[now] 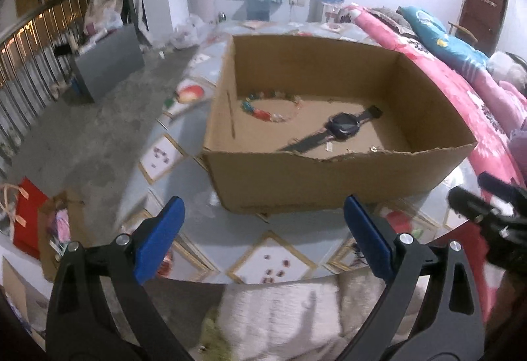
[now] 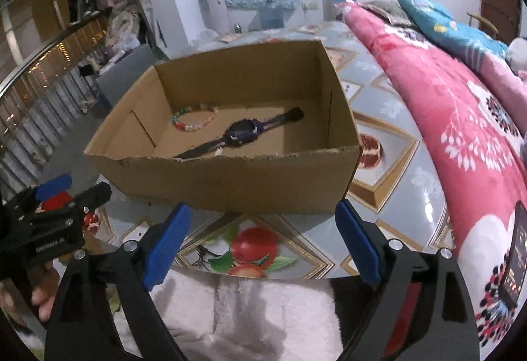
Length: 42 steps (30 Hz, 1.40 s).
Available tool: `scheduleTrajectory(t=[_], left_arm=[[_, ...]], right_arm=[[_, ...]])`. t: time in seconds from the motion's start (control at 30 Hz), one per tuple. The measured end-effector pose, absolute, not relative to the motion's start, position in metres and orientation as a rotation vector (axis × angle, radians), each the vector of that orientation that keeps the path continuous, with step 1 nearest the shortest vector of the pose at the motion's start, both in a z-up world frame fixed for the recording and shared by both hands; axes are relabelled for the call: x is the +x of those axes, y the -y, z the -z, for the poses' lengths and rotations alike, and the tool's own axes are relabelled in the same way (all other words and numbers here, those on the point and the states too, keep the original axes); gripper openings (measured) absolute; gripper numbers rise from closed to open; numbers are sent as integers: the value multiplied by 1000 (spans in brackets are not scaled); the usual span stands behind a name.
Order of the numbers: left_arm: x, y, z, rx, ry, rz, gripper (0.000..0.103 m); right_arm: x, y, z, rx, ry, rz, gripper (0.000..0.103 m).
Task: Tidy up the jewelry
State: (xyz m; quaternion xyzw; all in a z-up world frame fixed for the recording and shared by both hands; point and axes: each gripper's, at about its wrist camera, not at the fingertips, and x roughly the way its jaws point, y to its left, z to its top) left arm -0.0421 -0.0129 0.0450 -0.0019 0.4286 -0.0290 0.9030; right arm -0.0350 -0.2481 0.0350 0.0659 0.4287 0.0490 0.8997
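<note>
Matching pair: left gripper (image 1: 263,232) and right gripper (image 2: 263,239), black plastic arms with triangular cutouts, flat blue pads (image 1: 161,239), silver screws at the pivots. Small white lettering on the left one's body.

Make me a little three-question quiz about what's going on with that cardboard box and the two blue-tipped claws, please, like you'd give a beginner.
1. True or false: the watch lies inside the cardboard box.
2. Which item lies beside the watch in the box? A) a beaded bracelet B) a spoon C) a pair of scissors
3. Fill in: both the left gripper and the right gripper are ____ and hold nothing.

Key
1. True. It rests flat on the box floor, strap stretched out.
2. A. The beaded bracelet lies in a loop towards the back left corner.
3. Open. Each hovers in front of the box's near wall, above the patterned tablecloth.
</note>
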Motion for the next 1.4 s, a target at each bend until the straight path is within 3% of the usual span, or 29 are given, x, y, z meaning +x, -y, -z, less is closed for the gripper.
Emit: scheduleTrajectory(t=[0.37,1.4], left_arm=[[-29,32,-34,-3,-972,50,93],[-22,36,-35,24,-969,26,93]], right_arm=[[-22,240,-31,133,-931,-61,89],[-17,236,-30,107,-959,-34,90]])
